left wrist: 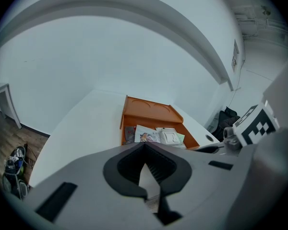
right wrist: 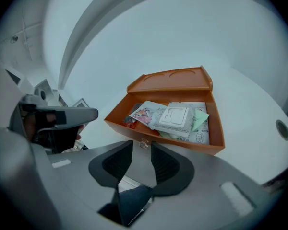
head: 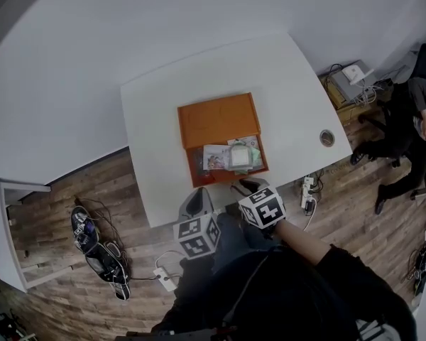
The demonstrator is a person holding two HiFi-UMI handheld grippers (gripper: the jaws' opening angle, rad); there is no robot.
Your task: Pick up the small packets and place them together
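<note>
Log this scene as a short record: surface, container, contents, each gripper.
surface: white table
container: orange box on the table, lid open
contents: small packets piled inside the box
left: left gripper, jaws together, nothing between them, short of the box
right: right gripper, jaws apart, nothing between them, short of the box

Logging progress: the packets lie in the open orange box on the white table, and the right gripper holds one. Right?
No: the right gripper holds nothing; the right gripper view shows its jaws apart and empty. The packets do lie in the open orange box on the white table.
</note>
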